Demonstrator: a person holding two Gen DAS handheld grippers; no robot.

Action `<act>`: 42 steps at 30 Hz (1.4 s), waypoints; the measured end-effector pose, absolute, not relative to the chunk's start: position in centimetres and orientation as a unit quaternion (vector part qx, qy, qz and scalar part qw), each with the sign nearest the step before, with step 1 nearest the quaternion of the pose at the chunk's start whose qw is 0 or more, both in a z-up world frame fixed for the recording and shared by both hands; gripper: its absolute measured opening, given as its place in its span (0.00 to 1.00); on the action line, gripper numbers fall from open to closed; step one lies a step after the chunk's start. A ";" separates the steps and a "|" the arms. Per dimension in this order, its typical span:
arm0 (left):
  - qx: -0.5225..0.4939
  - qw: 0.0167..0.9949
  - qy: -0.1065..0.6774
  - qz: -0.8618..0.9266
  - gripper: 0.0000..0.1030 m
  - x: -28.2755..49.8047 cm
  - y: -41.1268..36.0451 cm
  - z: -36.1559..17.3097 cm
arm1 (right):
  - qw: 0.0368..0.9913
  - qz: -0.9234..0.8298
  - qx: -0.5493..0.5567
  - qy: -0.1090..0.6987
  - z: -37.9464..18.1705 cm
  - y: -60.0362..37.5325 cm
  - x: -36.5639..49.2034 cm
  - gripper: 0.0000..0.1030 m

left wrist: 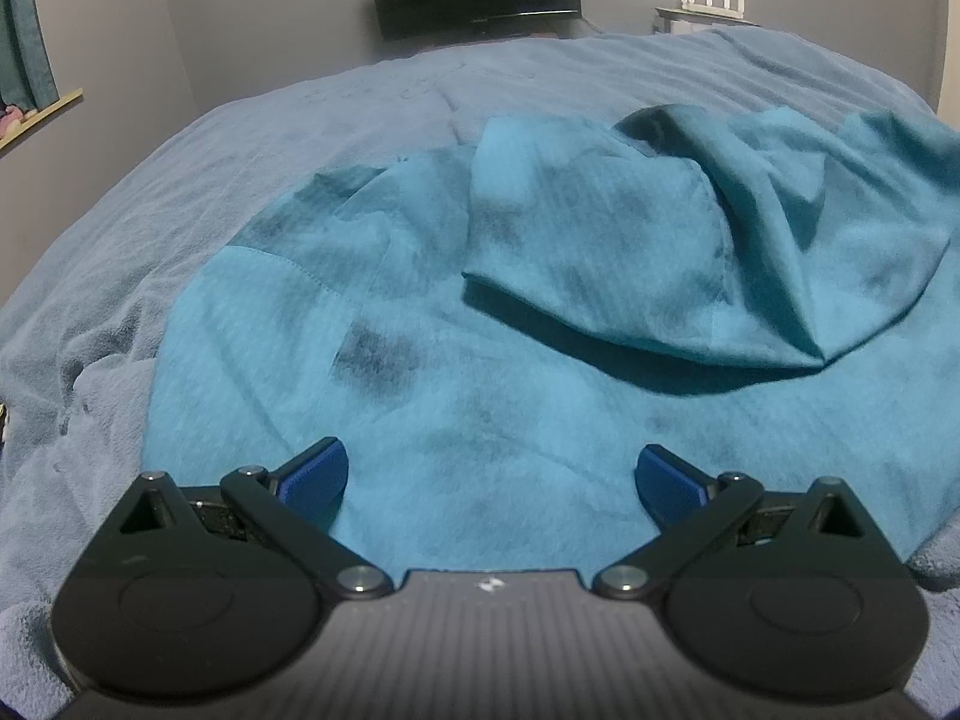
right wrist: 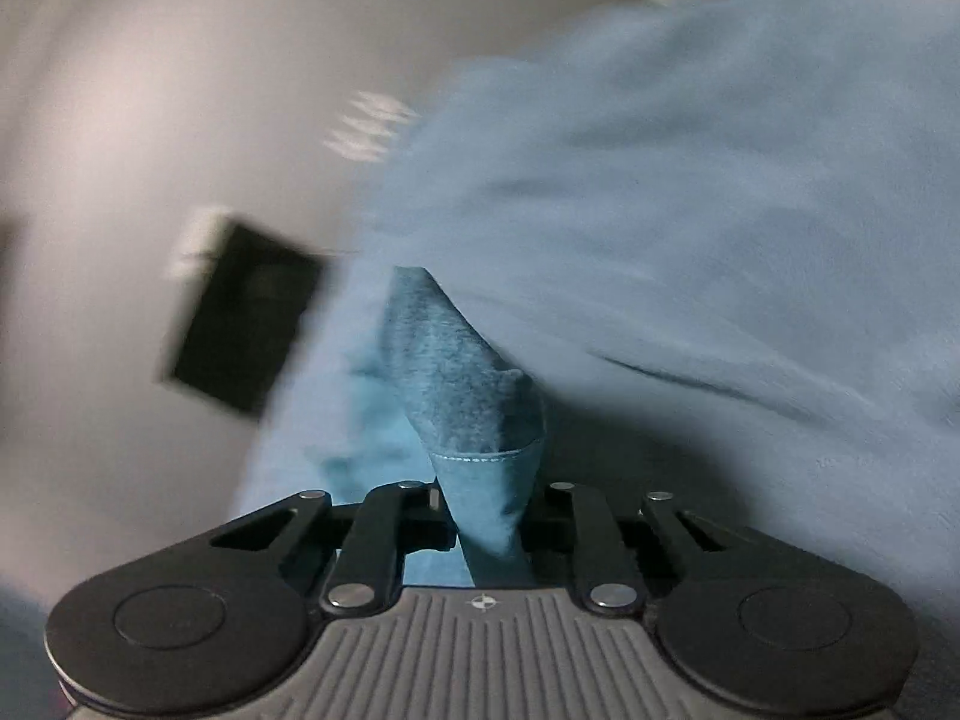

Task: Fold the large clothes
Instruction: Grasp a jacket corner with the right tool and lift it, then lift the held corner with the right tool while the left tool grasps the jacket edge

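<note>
On the bed: the teal garment (left wrist: 480, 360) lies crumpled on the grey-blue blanket (left wrist: 180, 180).
Left gripper (left wrist: 491, 477): spread wide, empty, low over the cloth.
Right gripper (right wrist: 489, 516): clenched on a hemmed edge of the garment; view smeared.
Risk: the thin pinch may slip, dropping the edge.
Risk: unpinned cloth may drag, bunching further.

Left gripper (left wrist: 491, 474) spread wide; right gripper (right wrist: 489, 516) clamped.
</note>
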State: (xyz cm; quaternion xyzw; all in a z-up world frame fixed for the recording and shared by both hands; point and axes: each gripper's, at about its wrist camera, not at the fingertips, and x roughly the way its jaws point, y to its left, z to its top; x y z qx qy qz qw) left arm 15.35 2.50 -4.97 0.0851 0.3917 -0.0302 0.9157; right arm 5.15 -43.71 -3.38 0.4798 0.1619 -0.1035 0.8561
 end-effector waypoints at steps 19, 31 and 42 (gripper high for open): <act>0.146 0.952 0.258 -0.072 1.00 14.6 -3.1 -1.5 | 0.773 -0.105 0.585 0.222 -9.8 -44.0 11.9 0.61; 0.250 0.921 0.277 -0.112 0.95 14.6 -11.2 -8.7 | 0.819 -0.056 0.534 0.202 -7.1 -41.5 13.3 0.20; 0.249 0.923 0.263 -0.131 0.92 14.1 -11.5 -9.0 | 0.914 0.036 0.366 0.170 -0.5 -35.6 15.0 0.17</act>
